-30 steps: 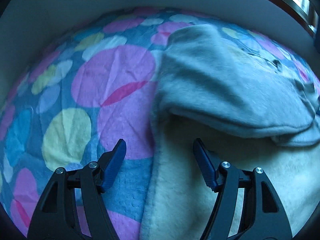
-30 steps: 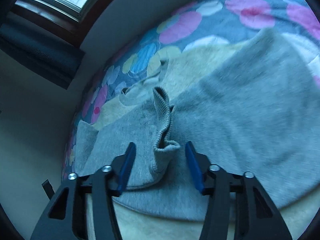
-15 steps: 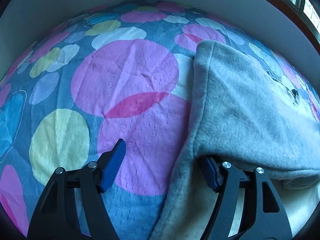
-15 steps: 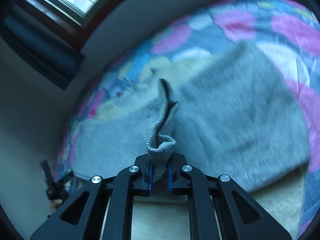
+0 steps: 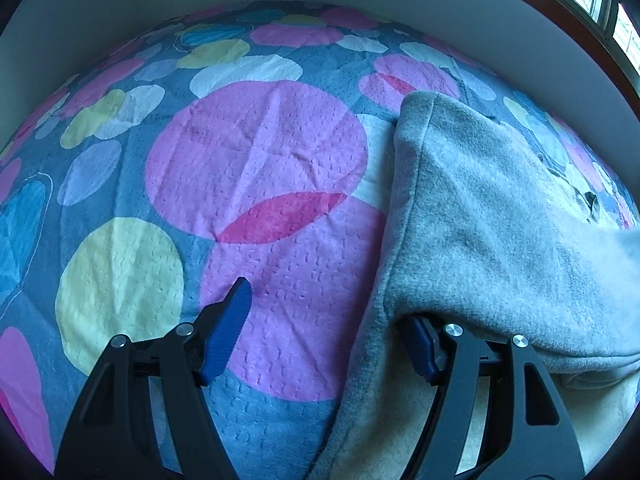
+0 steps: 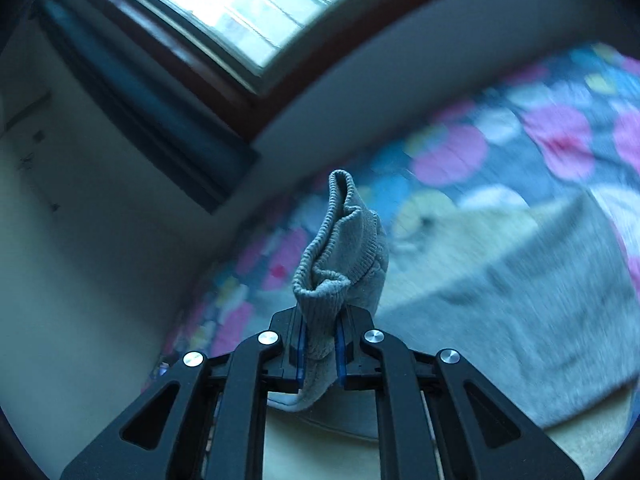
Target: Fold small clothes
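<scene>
right tool (image 6: 320,350): closed on ribbed cuff (image 6: 340,256) | cuff raised off bedspread (image 6: 460,152)

Grey garment (image 5: 488,240): soft fleece cloth, matt, with a short brushed nap; its underside, where turned up, is a paler cream pile. Ribbed cuff (image 6: 340,256): knitted cloth with fine raised ribs, matt — bunched in folds. Bedspread (image 5: 256,168): cloth printed in coloured circles, matt, its surface dimpled with small stitched or embossed dashes and lightly creased. Left gripper (image 5: 328,336): arms of black plastic, matt to faintly satin; fingers (image 5: 230,326) faced with blue ridged pads, rubbery in look; pivot pins of bright polished metal. Right gripper (image 6: 320,344): same black plastic and metal pins. Window frame (image 6: 192,60): dark reddish wood, slightly glossy.
</scene>
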The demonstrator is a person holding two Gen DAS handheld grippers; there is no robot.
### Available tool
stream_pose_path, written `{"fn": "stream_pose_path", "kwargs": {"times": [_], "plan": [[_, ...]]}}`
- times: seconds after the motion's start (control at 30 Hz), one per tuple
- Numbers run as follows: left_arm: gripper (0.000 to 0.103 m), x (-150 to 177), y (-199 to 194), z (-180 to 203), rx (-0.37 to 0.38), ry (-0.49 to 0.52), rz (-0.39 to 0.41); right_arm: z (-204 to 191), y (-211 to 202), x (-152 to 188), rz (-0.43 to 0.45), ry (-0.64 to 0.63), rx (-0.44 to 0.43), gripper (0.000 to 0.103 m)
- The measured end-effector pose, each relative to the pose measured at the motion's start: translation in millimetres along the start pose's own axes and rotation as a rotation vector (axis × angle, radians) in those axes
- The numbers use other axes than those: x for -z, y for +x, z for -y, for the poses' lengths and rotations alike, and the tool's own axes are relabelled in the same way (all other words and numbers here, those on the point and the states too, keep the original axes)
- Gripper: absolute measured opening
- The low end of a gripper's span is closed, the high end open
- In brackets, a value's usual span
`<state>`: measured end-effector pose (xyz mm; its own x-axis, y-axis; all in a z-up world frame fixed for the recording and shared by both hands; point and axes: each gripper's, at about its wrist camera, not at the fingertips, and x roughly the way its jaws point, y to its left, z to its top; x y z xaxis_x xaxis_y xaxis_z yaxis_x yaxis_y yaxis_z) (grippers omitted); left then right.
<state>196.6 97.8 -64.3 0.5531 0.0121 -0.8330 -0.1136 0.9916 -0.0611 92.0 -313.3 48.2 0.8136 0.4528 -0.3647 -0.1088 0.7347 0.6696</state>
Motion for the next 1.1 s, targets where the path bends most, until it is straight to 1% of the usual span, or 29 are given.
{"fn": "stream_pose_path", "kwargs": {"times": [0.07,0.13,0.2,0.23,0.3,0.33,0.4,0.47,0.53,0.63,0.7,0.8,0.9,0.97,1.0,1.1], "plan": [[0.071,0,0,0,0.001,-0.001,0.002,-14,-12,-7,0.024,-0.018,-0.062,0.011],[0.071,-1,1,-2,0.006,-0.005,0.002,-20,-25,-8,0.056,-0.04,-0.085,0.011],[0.071,-2,1,-3,0.013,-0.01,0.004,-9,-33,0,0.055,-0.032,-0.069,0.011],[0.071,-1,0,-3,0.013,-0.01,0.006,2,-34,8,0.042,-0.013,-0.04,0.011],[0.071,0,0,-3,0.009,-0.006,0.008,28,-30,22,0.004,0.023,0.024,0.011],[0.071,0,0,-2,0.005,-0.004,0.01,49,-24,32,-0.028,0.061,0.072,0.011],[0.071,0,1,-1,-0.003,0.003,0.012,85,-9,51,-0.112,0.144,0.14,0.011],[0.072,1,1,0,-0.008,0.006,0.012,107,6,68,-0.186,0.192,0.188,0.011],[0.072,1,1,0,-0.006,0.005,0.012,120,20,81,-0.249,0.213,0.208,0.012],[0.072,0,1,0,-0.003,0.002,0.01,118,16,78,-0.231,0.239,0.182,0.017],[0.072,0,1,0,-0.006,0.004,0.011,111,8,72,-0.216,0.213,0.188,0.02],[0.072,1,0,0,-0.003,0.001,0.01,110,0,68,-0.199,0.201,0.187,0.039],[0.071,0,-1,-3,0.019,-0.012,0.006,117,-4,68,-0.208,0.206,0.199,0.04],[0.072,-1,-2,-6,0.032,-0.022,0.001,122,-1,71,-0.219,0.193,0.248,0.04],[0.072,-1,-2,-8,0.043,-0.03,-0.002,124,-1,72,-0.222,0.193,0.258,0.04],[0.071,-2,-5,-10,0.063,-0.03,-0.011,127,-9,71,-0.215,0.212,0.226,0.04]]}}
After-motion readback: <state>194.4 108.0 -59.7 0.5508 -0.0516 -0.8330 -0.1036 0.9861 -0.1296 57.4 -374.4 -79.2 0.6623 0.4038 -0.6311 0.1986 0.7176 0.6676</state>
